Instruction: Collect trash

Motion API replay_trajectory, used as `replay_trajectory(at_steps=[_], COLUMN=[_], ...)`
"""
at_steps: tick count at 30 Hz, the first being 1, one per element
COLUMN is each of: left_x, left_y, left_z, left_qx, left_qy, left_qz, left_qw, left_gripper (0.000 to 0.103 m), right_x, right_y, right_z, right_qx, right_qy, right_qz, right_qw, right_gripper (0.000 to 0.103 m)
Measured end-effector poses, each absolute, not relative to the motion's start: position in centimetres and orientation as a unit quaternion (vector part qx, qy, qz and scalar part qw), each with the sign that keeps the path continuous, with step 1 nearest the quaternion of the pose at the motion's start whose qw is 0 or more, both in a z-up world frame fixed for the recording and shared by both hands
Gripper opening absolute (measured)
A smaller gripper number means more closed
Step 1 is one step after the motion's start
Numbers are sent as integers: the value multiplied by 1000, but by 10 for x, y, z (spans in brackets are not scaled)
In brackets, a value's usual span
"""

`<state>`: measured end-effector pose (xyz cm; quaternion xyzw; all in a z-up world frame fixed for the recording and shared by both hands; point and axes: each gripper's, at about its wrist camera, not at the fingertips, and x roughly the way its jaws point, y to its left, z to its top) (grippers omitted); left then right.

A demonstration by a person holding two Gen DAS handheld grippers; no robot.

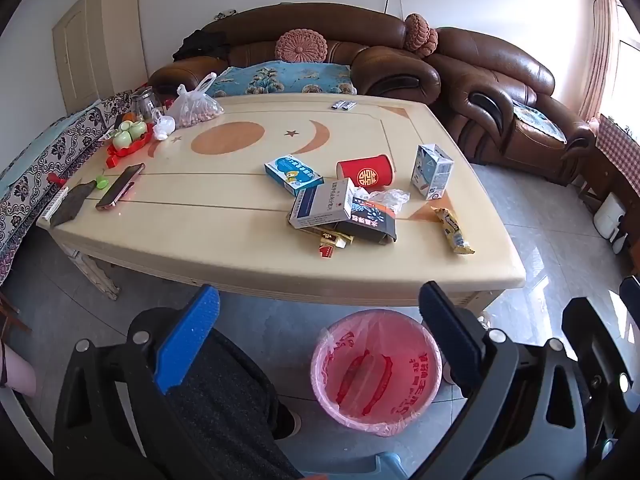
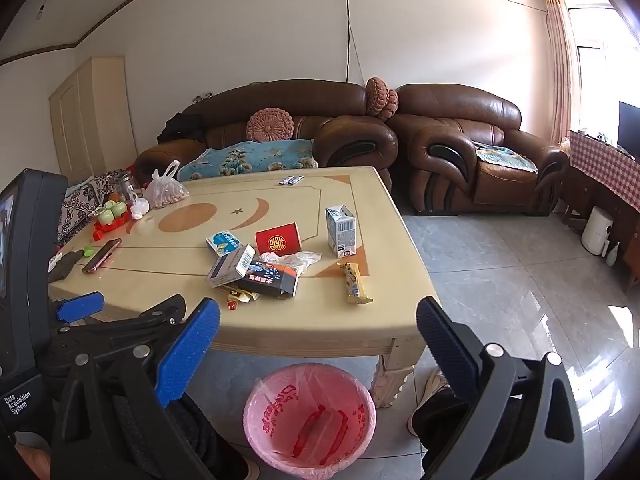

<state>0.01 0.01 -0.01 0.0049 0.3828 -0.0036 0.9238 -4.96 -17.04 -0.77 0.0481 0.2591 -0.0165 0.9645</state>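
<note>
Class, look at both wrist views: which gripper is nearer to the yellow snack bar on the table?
Right. The right gripper hangs just off the table edge in front of the yellow snack bar. The left gripper sits further left, near the phone end.

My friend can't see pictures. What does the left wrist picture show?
A table holds a pile of trash: boxes, a red cup, a carton and a wrapper. A pink-lined bin stands on the floor in front, with the open left gripper above it, holding nothing.
</note>
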Motion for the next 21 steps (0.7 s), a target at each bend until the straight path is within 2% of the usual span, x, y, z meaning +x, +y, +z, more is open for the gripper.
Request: replay_trajectory(at_steps=[21], left_x=[-4], left_y=[1], left_z=[1], left_qx=[-4], left_qy=[368], left_qz=[-15], left_qw=[930], left_gripper=[98], right_x=[-51], right_y=[-173], right_z=[-4], right_qx=[54], right_qy=[257], right_qz=[-14], right_qw=[965], right_gripper=[97])
